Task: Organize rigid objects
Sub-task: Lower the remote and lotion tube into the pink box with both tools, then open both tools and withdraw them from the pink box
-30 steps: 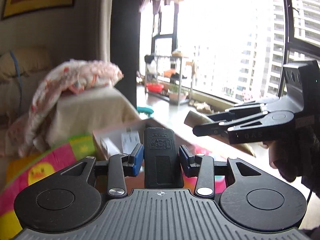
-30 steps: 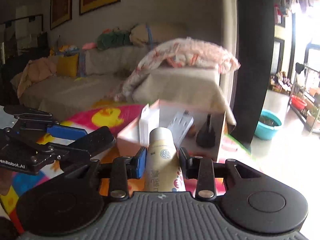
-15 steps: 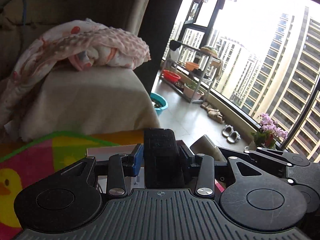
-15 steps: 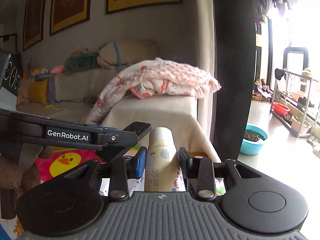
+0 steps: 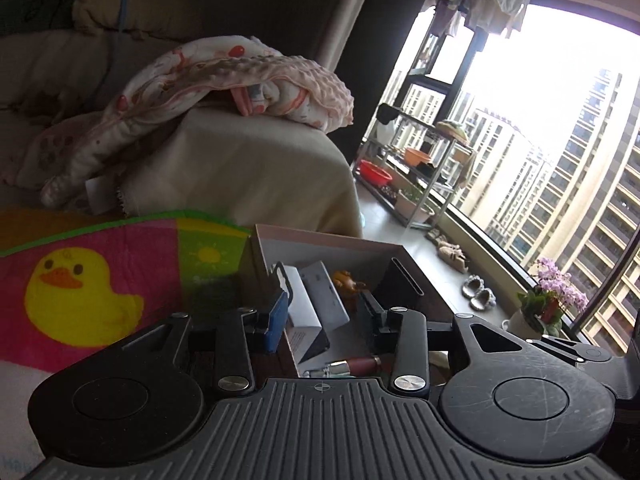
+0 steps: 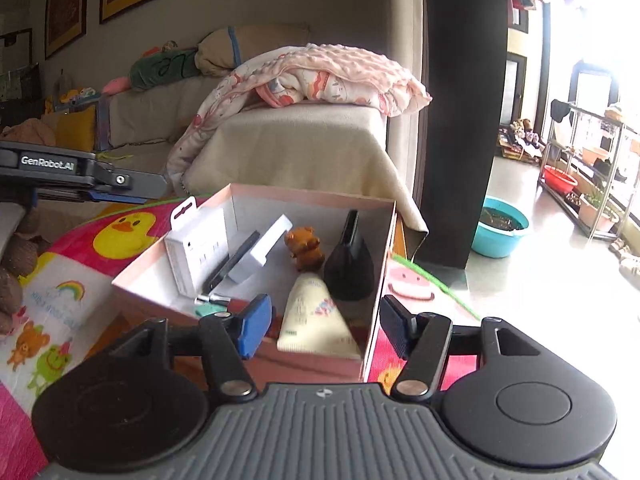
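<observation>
An open pink cardboard box [image 6: 312, 196] sits on the colourful mat. Inside are a white packaged box [image 6: 196, 252], a dark slim device [image 6: 232, 260], an orange toy [image 6: 306, 248] and a black upright object [image 6: 348, 268]. A cream tube [image 6: 312, 320] lies in the box's near right corner. My right gripper [image 6: 325, 304] hovers over that corner, its jaws opening and both pads off the tube. My left gripper [image 5: 324, 304] points into the box [image 5: 328, 236] from the left side. Its jaws are closing slightly, with nothing between them. A lipstick-like stick [image 5: 352, 364] lies just below it.
A duck-print play mat [image 6: 120, 232] lies under the box. Behind stands a sofa arm [image 6: 304, 148] with a pink blanket [image 6: 332, 76] draped over it. A teal basin [image 6: 500, 228], a shelf rack [image 6: 592, 176] and a flower pot [image 5: 552, 300] are on the window side.
Both grippers have come down toward the box. The right jaws have spread and the cream tube now lies in the box. The black remote is no longer between the left jaws.
</observation>
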Action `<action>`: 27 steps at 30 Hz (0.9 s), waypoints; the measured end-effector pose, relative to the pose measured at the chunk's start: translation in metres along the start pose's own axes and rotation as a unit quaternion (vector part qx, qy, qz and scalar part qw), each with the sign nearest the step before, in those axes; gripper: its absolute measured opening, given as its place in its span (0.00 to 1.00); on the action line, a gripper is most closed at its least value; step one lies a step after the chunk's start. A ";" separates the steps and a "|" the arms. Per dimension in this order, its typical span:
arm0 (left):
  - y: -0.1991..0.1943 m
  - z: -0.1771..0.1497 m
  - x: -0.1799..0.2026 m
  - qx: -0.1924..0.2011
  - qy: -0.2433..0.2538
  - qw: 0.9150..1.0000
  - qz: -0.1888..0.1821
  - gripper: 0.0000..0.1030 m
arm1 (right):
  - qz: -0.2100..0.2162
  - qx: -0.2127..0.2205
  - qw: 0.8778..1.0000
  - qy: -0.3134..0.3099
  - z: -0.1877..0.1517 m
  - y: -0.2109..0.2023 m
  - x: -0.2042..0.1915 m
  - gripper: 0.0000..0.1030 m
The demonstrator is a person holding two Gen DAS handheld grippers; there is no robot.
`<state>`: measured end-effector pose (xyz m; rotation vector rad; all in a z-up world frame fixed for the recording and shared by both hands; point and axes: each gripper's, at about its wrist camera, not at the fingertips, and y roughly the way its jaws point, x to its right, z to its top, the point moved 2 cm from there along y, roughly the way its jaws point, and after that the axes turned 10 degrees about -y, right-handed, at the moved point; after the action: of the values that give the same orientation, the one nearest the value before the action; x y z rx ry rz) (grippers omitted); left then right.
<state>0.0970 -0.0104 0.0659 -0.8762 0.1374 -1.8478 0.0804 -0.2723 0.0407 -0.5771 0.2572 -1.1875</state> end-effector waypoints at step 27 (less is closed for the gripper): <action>-0.053 -0.025 -0.047 0.070 0.074 0.982 0.157 0.76 | -0.066 -0.013 0.998 -0.017 -0.001 0.026 -0.079 0.72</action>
<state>0.0501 0.0458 0.0489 -0.5816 0.2220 -1.6034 0.0714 -0.1932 0.0172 -0.6442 0.2079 -1.3012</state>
